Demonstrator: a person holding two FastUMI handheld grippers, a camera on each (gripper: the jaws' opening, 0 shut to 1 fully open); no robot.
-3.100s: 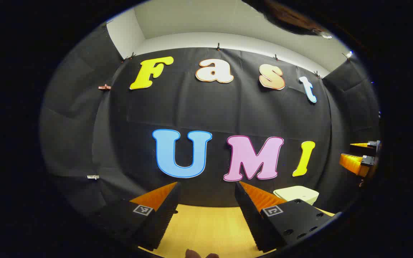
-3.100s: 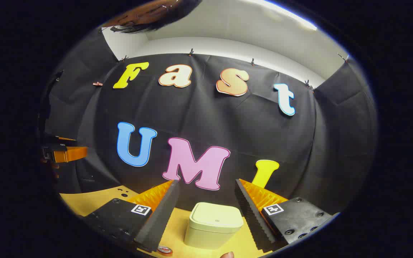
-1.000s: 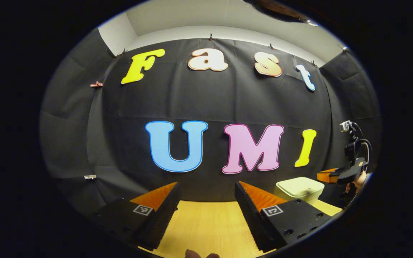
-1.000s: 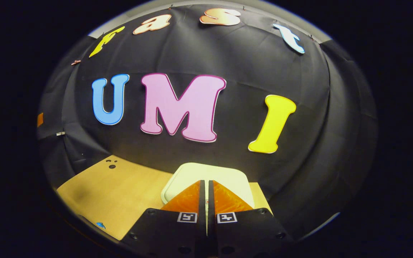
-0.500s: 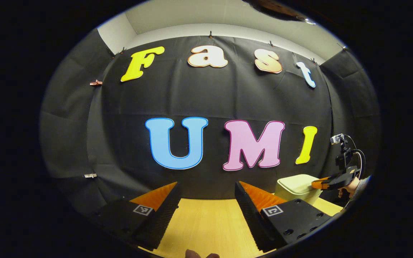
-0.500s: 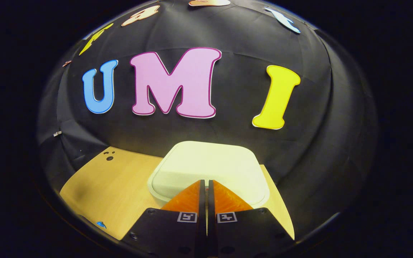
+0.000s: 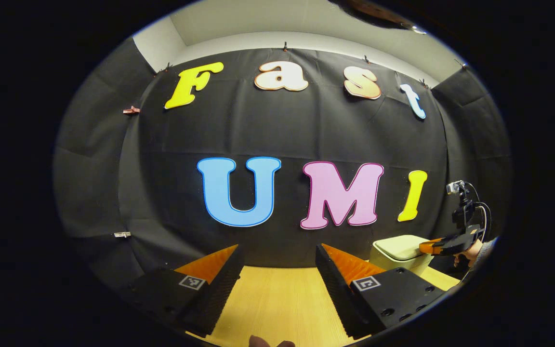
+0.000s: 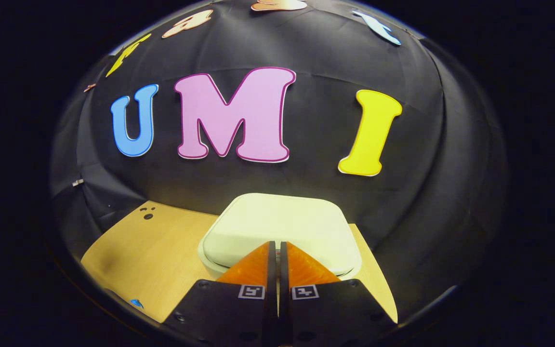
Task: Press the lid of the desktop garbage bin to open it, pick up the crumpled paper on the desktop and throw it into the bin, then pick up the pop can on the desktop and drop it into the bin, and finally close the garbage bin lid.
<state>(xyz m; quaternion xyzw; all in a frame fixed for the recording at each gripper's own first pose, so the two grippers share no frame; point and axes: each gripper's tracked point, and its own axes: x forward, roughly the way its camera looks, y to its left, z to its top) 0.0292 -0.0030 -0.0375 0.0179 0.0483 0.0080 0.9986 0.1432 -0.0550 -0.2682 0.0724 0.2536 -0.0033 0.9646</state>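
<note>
**At the bin lid: first step under way, nothing binned yet**

On the far right part of the desk sits the pale garbage bin, close to the black booth wall. Directly over the near edge of its lid hang the right tongs, fingers pressed together with nothing between, tips apparently on or just above the lid; contact cannot be told for sure. From the left gripper view, the same pair reaches in from the right across the top of the bin, held by a hand. Lid looks down or barely lifted, with a thin gap showing along the near edge, so judged as mid-press, opening not yet finished.

Nearer the middle of the desk wait the left tongs, spread wide and empty, well apart from the bin.

Left to do, by this reckoning: finish opening, then crumpled paper in, pop can in, lid closed. Paper and can not located here.
</note>
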